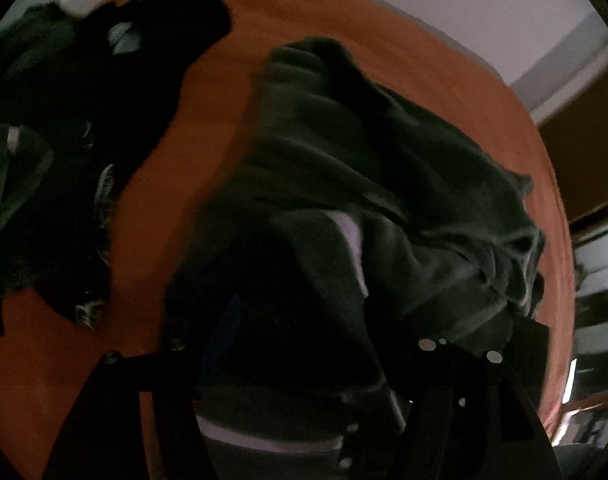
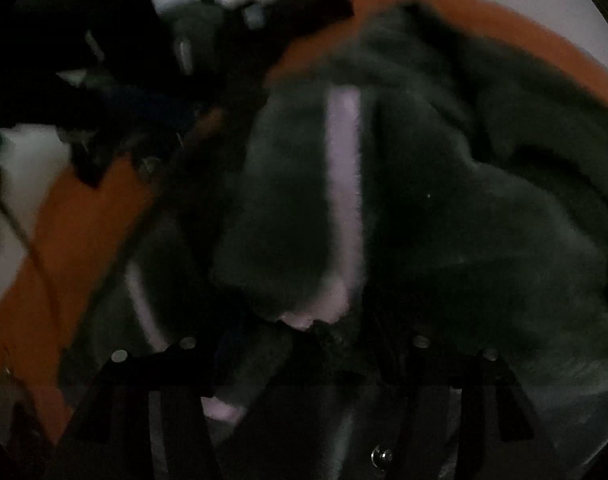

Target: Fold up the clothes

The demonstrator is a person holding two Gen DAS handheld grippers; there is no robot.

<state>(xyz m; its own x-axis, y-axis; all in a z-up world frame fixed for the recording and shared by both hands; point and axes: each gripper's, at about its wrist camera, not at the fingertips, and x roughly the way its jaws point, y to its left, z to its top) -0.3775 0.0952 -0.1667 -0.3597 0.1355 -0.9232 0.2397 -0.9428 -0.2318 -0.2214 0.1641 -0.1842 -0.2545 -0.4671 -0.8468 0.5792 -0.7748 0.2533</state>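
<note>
A dark green garment (image 1: 383,168) lies crumpled on an orange surface (image 1: 304,20), with a pale lilac strip (image 1: 353,232) showing at a fold. My left gripper (image 1: 300,344) hangs close over its near edge. The fingers stand wide apart, with dark cloth lying loose between them and no pad pressing on it. In the right wrist view the same green garment (image 2: 483,220) fills the frame, and the lilac strip (image 2: 343,180) runs up its middle. My right gripper (image 2: 304,344) is also open just above the cloth. The picture is dark and blurred.
A heap of black and dark clothes (image 1: 104,100) lies to the left on the orange surface, and also shows as a black heap (image 2: 288,8) at the top left. A pale wall (image 1: 463,0) stands behind, a brown door (image 1: 575,160) to the right. Bare orange surface (image 2: 76,232) shows at the left.
</note>
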